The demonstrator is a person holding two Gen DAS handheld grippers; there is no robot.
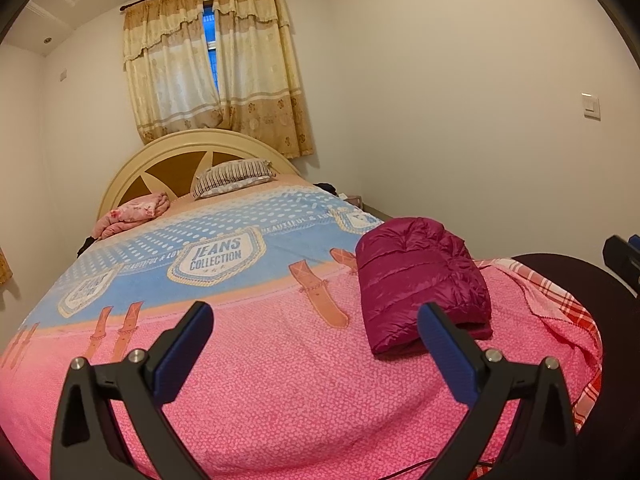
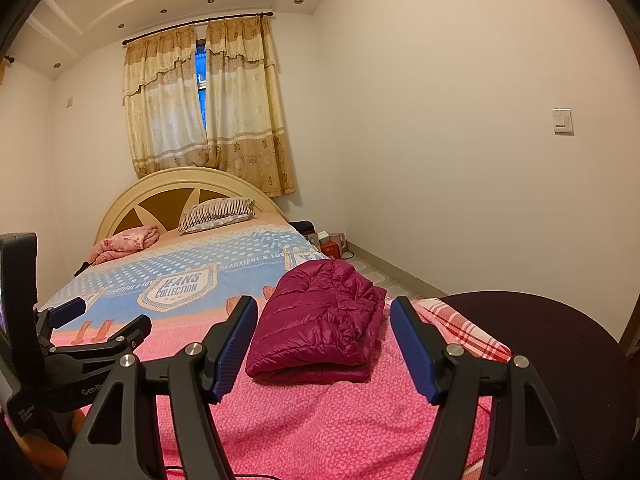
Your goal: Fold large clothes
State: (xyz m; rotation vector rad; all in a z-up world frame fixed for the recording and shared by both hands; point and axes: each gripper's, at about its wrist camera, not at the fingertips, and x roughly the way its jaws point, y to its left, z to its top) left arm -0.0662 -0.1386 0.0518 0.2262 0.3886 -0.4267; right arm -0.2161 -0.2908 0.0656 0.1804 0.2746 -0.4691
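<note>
- Left wrist view: nearest the lens, the left gripper point(image 1: 316, 322) is seen with jaws spread wide, nothing between them, held over the pink bedspread point(image 1: 280, 380).
- The task's thing, a maroon puffer jacket point(image 1: 420, 280), is found at about 2 o'clock from that gripper, already folded into a compact bundle near the bed's right edge; the right blue pad point(image 1: 444, 344) overlaps its near corner in the picture, contact cannot be told.
- Risk: slippery, springy padding; the bundle could be sprung open if that corner is nudged or snagged by the pad.
- Risk: the bundle could be pushed off the edge toward 3 o'clock, where a plaid cloth point(image 1: 560, 300) hangs and a dark chair point(image 1: 580, 280) stands.
- Right wrist view: nearest, the right gripper point(image 2: 324, 340) is also seen spread apart and empty, with the jacket point(image 2: 320, 328) framed between its fingers at 12 o'clock, just beyond the tips.
- Risk: if only the top layer is pinched, the fold would be peeled apart on lifting; trapped air makes the layers slide.
- The left gripper point(image 2: 76, 312) is seen at 9 o'clock; a collision could be caused if both are closed in on the small bundle.
- Fold judged nearly finished; most damage would be done by needless handling.
</note>
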